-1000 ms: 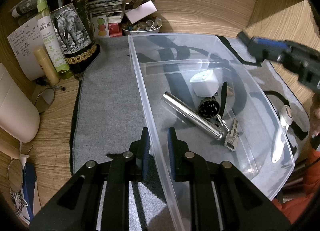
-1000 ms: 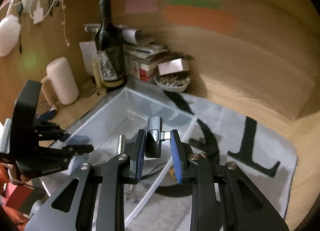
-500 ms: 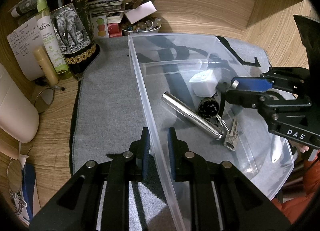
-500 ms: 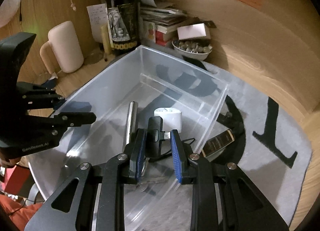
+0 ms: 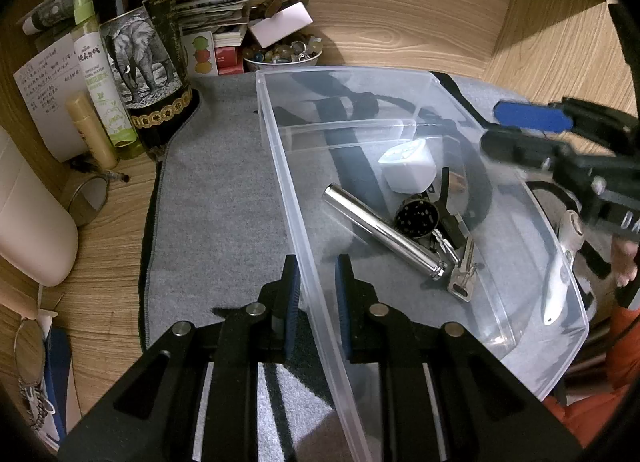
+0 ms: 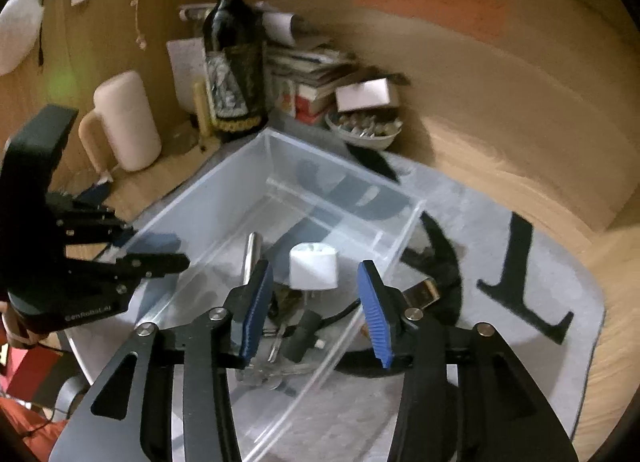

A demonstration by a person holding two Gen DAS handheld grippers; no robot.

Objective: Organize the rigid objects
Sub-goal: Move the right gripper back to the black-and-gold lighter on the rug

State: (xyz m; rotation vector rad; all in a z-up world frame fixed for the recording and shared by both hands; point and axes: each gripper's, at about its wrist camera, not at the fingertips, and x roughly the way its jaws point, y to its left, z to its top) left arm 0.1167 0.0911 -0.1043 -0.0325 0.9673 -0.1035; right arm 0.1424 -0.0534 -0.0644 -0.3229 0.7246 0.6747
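Right tool [image 6: 316, 302] opening above clear bin [image 5: 280, 166]; nothing between its pads.
Left tool [image 5: 316, 286] clamped on bin wall. Black adapter [image 6: 302, 336] lies inside beside keys [image 5: 462, 274].

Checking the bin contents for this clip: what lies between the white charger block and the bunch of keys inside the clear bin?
In the left wrist view, a round black perforated piece lies between the white charger block and the keys, beside the metal cylinder.

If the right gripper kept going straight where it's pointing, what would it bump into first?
Probably the small black plug lying in the clear bin, right below the right gripper, whose jaws are opening with nothing between them. Depth is hard to judge; the white block sits just beyond.
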